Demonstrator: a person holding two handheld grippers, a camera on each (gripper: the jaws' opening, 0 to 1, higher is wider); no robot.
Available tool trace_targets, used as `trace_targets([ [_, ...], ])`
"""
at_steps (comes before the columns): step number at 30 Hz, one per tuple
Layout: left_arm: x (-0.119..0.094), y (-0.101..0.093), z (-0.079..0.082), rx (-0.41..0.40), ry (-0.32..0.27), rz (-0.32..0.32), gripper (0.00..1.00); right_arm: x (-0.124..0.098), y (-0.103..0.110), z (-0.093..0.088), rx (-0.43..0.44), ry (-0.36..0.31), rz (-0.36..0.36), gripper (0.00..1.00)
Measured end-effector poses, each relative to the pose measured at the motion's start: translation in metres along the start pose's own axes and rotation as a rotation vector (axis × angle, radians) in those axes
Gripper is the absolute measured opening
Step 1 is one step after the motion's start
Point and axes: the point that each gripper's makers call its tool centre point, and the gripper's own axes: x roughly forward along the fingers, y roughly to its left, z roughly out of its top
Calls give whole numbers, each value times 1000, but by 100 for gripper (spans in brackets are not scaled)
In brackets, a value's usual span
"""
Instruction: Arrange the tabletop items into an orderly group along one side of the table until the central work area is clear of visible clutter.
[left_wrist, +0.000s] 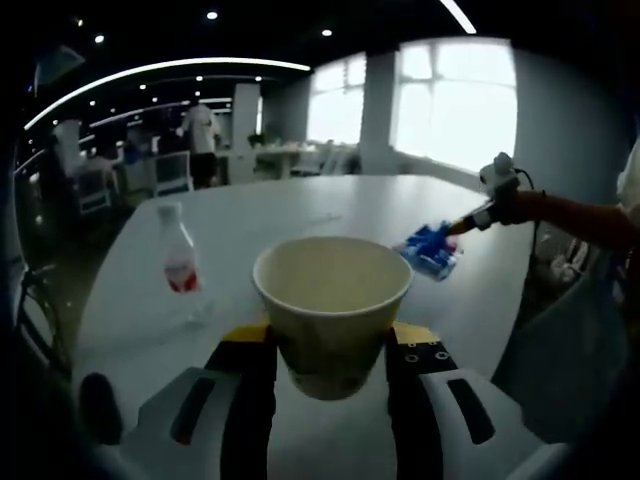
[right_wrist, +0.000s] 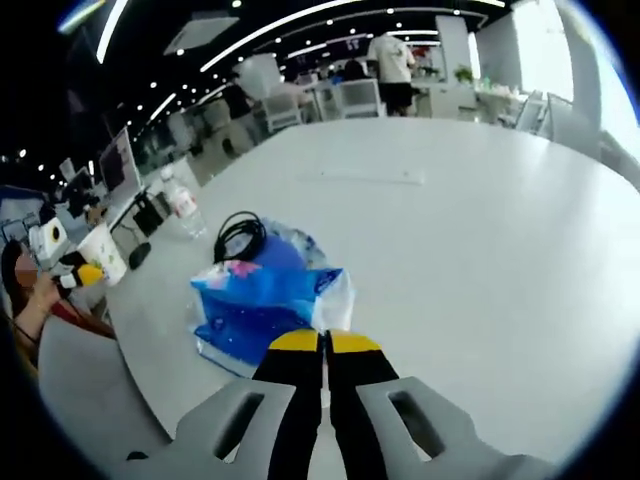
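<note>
My left tongs pinch a paper cup between the jaws, lifted over the table. My right tongs, pressed together, nip the near edge of a blue packet; bottle lies ahead-left of the cup.

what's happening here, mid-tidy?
A person is working with two handheld grippers at a white table. The left gripper is shut on a paper cup, held upright above the table. The right gripper is shut on the edge of a blue plastic packet, which lies on the table beside a coiled black cable. A water bottle stands further along the table. Nothing is grouped to one side yet.
</note>
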Motion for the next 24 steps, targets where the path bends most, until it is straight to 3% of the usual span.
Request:
trace_targets([
  [18, 4, 4, -1, -1, 8, 11, 40, -7, -64, 24, 22, -5, -101, 1],
  [24, 4, 7, -3, -2, 15, 19, 40, -2, -78, 29, 36, 0, -105, 1],
])
